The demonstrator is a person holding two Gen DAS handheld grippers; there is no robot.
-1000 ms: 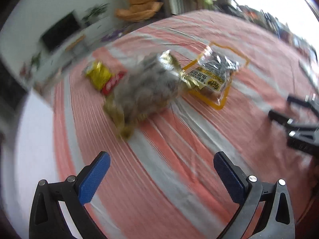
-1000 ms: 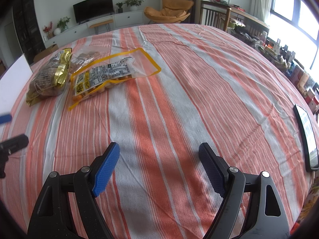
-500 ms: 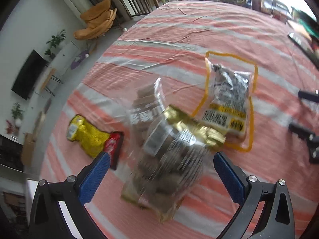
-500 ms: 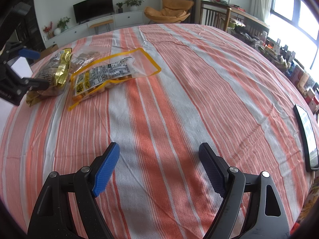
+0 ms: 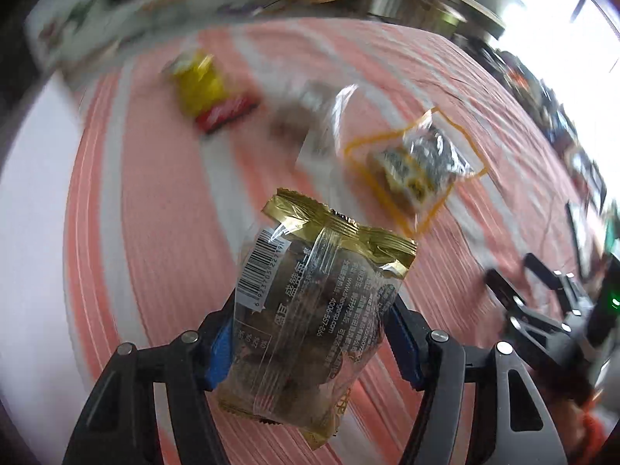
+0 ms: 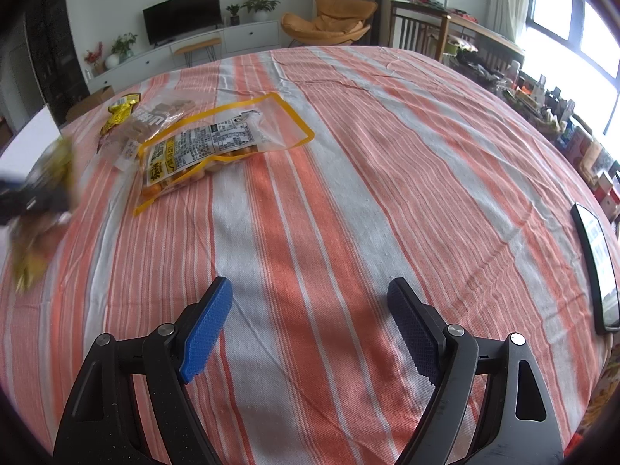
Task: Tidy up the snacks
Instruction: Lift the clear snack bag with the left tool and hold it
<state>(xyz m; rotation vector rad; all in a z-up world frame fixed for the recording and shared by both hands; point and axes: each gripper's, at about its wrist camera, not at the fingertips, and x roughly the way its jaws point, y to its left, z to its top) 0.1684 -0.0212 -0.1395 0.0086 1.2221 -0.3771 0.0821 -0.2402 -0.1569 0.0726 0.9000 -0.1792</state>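
Between the blue pads of our left gripper, in the left wrist view, we hold a gold-edged snack bag clear of the striped tabletop; its jaws have just been closing and press the bag's sides. Beyond lie a yellow-and-red packet, a blurred clear packet and a yellow-bordered bag.

From the right wrist view, our right gripper hangs wide apart and empty over the cloth, well apart from the yellow-bordered bag. A phone lies at the right edge.
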